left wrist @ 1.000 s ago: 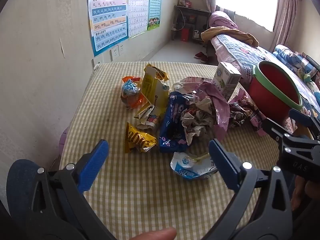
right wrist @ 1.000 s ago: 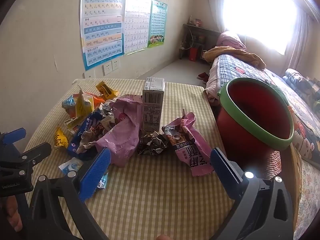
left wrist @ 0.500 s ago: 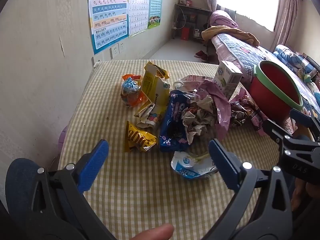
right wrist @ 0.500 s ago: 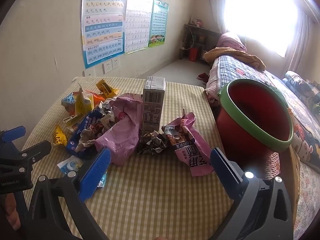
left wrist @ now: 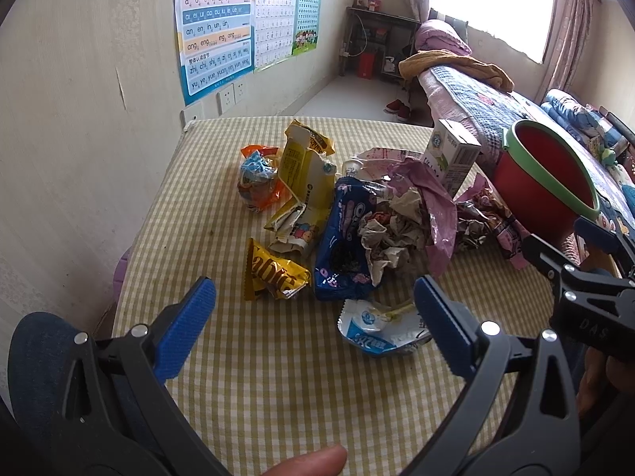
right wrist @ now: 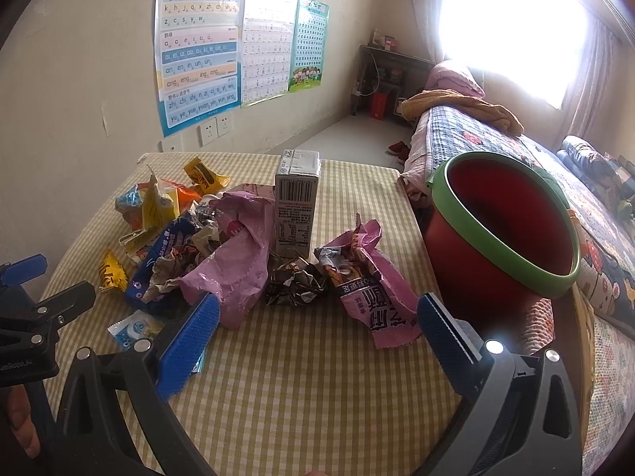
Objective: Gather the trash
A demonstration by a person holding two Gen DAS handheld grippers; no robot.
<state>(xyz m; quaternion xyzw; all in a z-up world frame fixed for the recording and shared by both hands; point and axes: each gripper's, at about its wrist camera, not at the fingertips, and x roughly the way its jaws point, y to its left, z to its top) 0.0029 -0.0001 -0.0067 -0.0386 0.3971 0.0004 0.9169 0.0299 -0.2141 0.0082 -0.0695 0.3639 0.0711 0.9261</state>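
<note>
Mostly my left gripper (left wrist: pixel 313 309) and right gripper (right wrist: pixel 315 323) hover spread wide, empty, above the checked table (right wrist: pixel 317 388). Crumpled paper (left wrist: pixel 391 234) hides part of the Oreo wrapper (left wrist: pixel 345 238); the milk carton (right wrist: pixel 297 202) shows unreadable print. The red bucket (right wrist: pixel 504 238) sits beside the table.

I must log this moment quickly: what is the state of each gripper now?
Left gripper: open, holding nothing, above the table.
Right gripper: open, holding nothing, above the table.

Blown-out daylight from the window (right wrist: pixel 512 27), soft shadows, sharp focus, heavy fisheye bending with dark corners.
</note>
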